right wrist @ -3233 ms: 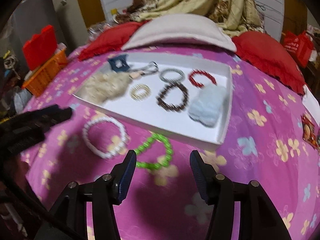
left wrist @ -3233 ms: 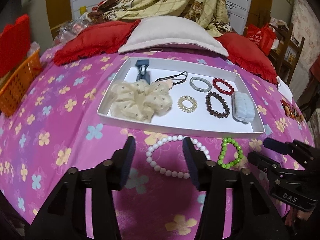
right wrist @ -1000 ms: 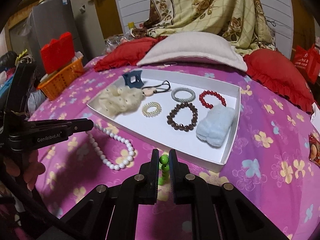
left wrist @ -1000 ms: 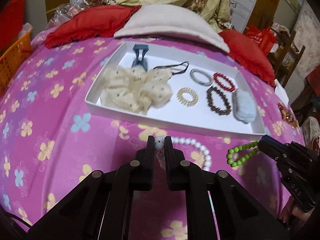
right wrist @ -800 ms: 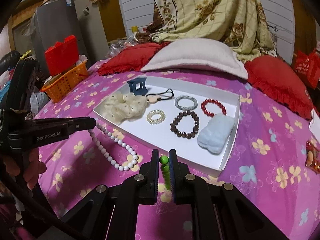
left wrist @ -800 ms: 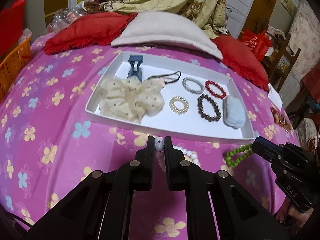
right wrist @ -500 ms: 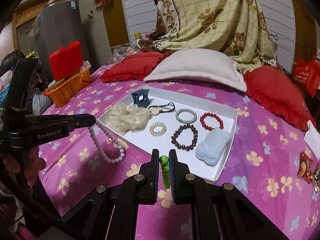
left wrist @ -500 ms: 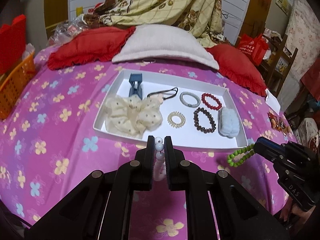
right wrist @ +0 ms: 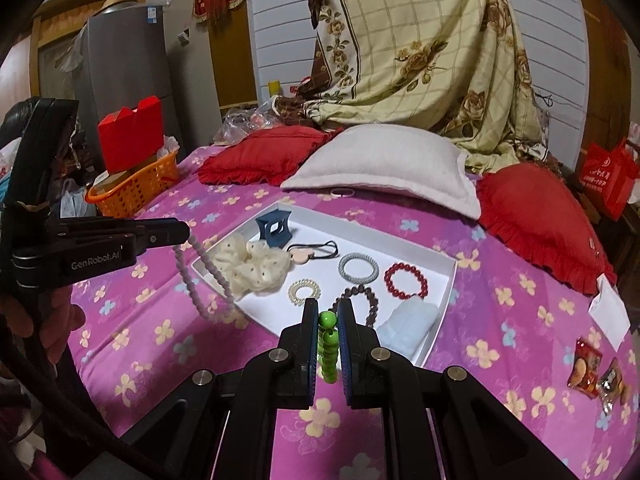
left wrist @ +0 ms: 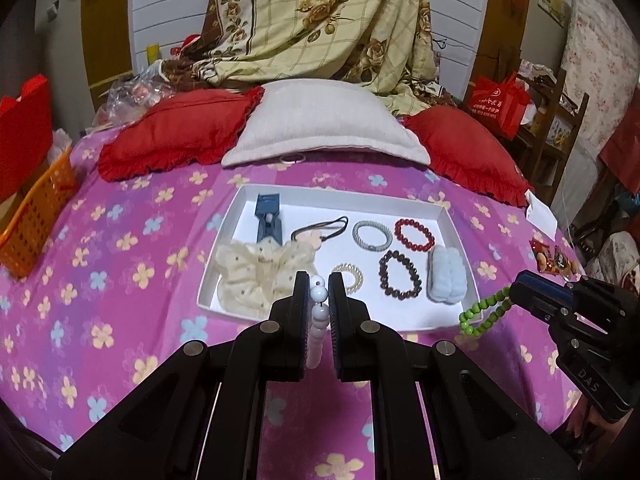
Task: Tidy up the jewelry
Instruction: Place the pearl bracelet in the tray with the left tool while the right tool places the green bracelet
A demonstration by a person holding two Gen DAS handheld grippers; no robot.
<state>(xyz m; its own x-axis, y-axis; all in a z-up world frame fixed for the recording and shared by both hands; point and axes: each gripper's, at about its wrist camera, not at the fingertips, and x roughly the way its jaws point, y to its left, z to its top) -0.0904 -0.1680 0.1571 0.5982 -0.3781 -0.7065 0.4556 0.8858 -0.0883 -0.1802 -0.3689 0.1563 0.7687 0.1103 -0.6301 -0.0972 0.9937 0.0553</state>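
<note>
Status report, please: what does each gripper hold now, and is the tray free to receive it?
Left gripper shut on white bead necklace. Right gripper shut on green bead bracelet. Both hang above bedspread. White tray ahead, partly filled; bare floor near front edge.

There are two claws, the left claw (left wrist: 319, 294) and the right claw (right wrist: 328, 322). Each one pinches one string of beads: one white bead necklace (left wrist: 317, 312) and one green bead bracelet (right wrist: 329, 346). One white tray (left wrist: 450, 216) sits on the bed. In it lie two bead bracelets, one red (left wrist: 414, 234) and one brown (left wrist: 400, 273), one grey ring (left wrist: 372, 236), one gold coil tie (left wrist: 349, 277), one cream scrunchie (left wrist: 260, 272), one fluffy blue scrunchie (left wrist: 447, 275), one blue hair clip (left wrist: 268, 220) and one black hair tie (left wrist: 320, 229). There are two red pillows (left wrist: 176, 136) (left wrist: 468, 148), one white pillow (left wrist: 324, 120) and one orange basket (left wrist: 36, 216).
</note>
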